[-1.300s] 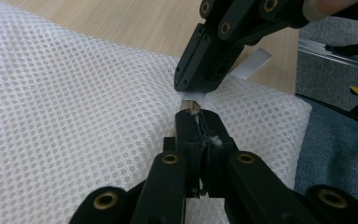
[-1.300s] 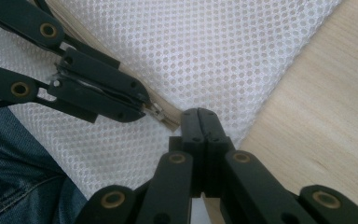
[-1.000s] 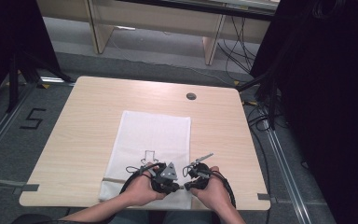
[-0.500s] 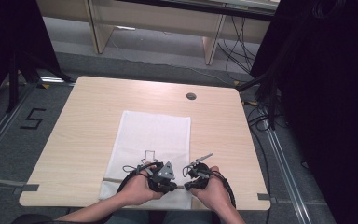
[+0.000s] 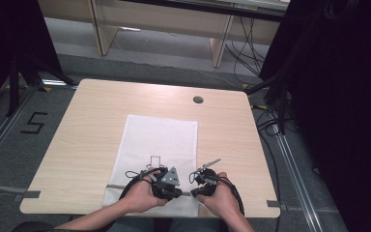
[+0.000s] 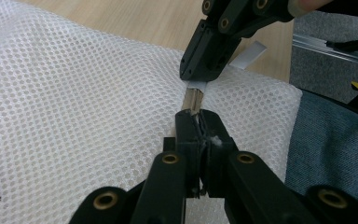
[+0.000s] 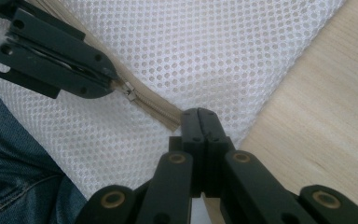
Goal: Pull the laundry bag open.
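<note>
A white mesh bag [image 5: 158, 140] lies flat on the wooden table [image 5: 87, 135], its beige zipper [image 7: 156, 105] running along the near edge. My left gripper [image 5: 178, 192] is shut on the metal zipper pull [image 7: 129, 92]; in the left gripper view its jaws [image 6: 198, 120] meet on the zipper [image 6: 193, 99]. Facing it from the right, my right gripper [image 5: 194, 193] is shut on the zipper's end, its tips [image 7: 200, 114] pinching the beige tape. The two grippers sit tip to tip, a short stretch of zipper between them. A small black outline mark [image 5: 155, 160] is printed on the bag.
A round cable hole [image 5: 198, 99] sits at the table's far right. The person's jeans [image 6: 331, 140] are just below the table's near edge. Wooden furniture legs [image 5: 220, 46] stand beyond the table, cables [image 5: 270, 125] trail on the floor at right, and a "5" [image 5: 33, 123] marks the floor at left.
</note>
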### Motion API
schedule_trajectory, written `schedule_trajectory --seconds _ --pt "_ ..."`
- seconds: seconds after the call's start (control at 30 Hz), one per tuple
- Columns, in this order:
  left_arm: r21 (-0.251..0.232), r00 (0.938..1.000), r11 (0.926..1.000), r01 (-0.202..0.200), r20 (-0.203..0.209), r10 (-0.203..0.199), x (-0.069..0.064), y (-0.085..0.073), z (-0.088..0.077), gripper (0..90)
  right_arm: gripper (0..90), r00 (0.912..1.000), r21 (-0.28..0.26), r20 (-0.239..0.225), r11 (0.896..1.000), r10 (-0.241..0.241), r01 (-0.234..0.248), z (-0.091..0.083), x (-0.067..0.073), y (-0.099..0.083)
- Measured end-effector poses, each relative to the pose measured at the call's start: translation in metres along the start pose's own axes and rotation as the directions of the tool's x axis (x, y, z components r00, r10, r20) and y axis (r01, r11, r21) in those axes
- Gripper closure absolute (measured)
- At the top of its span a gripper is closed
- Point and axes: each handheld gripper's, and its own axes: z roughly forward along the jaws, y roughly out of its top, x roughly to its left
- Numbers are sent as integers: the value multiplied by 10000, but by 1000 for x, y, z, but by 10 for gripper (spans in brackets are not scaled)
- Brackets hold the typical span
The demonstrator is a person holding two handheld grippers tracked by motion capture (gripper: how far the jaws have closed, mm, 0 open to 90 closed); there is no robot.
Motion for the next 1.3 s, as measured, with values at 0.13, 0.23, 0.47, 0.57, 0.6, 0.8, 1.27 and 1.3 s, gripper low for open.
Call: schedule_trajectory --seconds 0.13,0.23,0.47,0.57,0.6,0.8,1.27,1.3 --pt "-63 10000 10000 44 27 -44 0 0 -3 872 900 10000 6 46 10000 21 -21 0 1 0" --pt "-26 10000 10000 14 5 -13 2 -1 -4 872 900 10000 9 37 10000 37 -37 0 0 0" --pt "-87 10000 10000 -13 51 13 2 -2 -6 872 900 9998 135 77 9997 196 -197 0 2 0" --pt "-78 9999 9999 -107 57 107 3 -2 -6 872 900 9999 121 102 9998 125 -126 0 2 1" --pt "-27 10000 10000 7 59 -7 3 -2 -6 872 900 10000 147 67 9999 47 -48 0 2 1" --pt "-34 10000 10000 -77 -7 77 5 -4 -12 872 900 9994 159 291 9998 -162 157 0 4 2" --pt "-70 10000 10000 -2 -25 2 4 -6 -15 872 900 9996 178 281 9998 41 -46 0 4 2" --pt "-70 10000 10000 -2 -25 2 4 -6 -15 872 900 9996 178 281 9998 41 -46 0 4 2"
